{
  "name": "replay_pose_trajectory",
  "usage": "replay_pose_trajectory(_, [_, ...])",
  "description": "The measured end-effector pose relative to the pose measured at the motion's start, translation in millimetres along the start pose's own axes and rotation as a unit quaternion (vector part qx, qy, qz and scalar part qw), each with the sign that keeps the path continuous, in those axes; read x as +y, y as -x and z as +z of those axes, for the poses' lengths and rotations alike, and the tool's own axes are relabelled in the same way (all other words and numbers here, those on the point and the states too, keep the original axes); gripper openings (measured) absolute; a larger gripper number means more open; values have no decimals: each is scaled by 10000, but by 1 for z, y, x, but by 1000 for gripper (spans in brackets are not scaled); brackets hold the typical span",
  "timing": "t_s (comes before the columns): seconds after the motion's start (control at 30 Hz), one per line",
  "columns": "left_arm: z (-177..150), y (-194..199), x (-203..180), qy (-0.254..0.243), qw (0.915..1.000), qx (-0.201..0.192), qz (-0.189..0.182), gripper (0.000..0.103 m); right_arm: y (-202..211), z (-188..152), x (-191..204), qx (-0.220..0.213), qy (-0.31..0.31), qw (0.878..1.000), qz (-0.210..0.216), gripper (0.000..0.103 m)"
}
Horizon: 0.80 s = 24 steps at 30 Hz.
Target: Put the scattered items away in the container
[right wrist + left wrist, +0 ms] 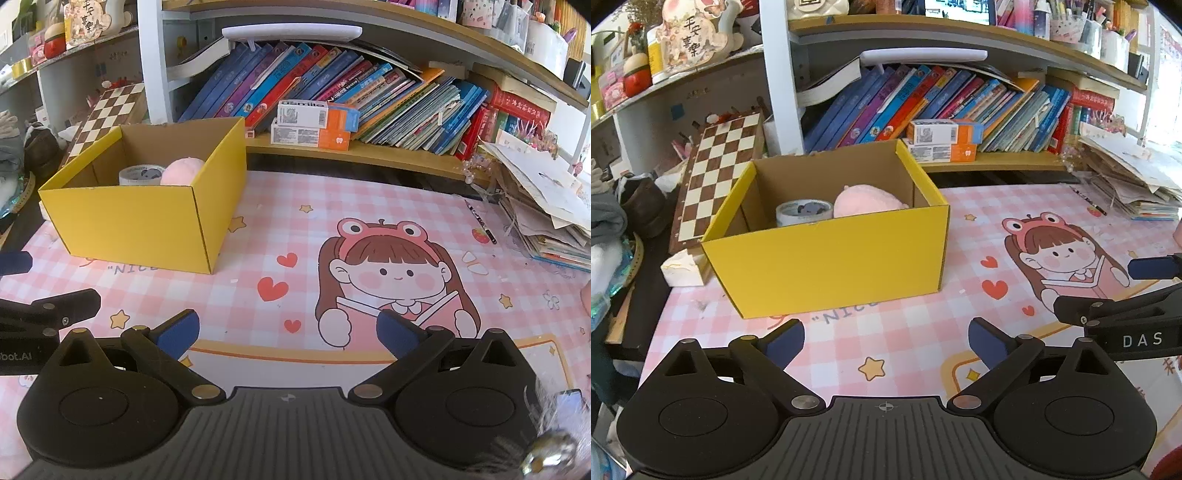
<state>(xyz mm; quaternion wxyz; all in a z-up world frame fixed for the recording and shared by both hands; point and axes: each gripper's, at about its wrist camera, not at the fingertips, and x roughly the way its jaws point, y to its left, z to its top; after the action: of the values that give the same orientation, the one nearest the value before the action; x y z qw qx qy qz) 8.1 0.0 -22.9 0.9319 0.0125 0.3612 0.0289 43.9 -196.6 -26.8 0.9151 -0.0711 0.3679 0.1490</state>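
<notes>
I held left gripper (886, 341) and right gripper (288, 330) wide open, empty; yellow cardboard box (827, 266) upper left held pink plush toy (866, 201), tape roll (803, 212).

Desk with pink checked mat (258, 206), bookshelf (369, 151) behind, daylight at right.

Matt yellow cardboard box (827, 258), fuzzy pink plush toy (866, 201), glossy printed desk mat (332, 206), wooden chessboard (718, 173)
</notes>
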Motion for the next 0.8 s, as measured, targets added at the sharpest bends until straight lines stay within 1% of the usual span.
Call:
replay_pose_trajectory(0.37, [0, 3, -1, 34, 10000, -12, 66, 100, 0, 0, 1, -4, 43, 10000, 28, 103])
replay_pose_trajectory(0.53, [0, 6, -3, 0, 10000, -73, 22, 103, 2, -1, 0, -28, 37, 10000, 9, 103])
replay_pose_trajectory(0.8, [0, 8, -9, -71, 9999, -90, 20, 103, 3, -1, -3, -50, 6, 10000, -26, 103])
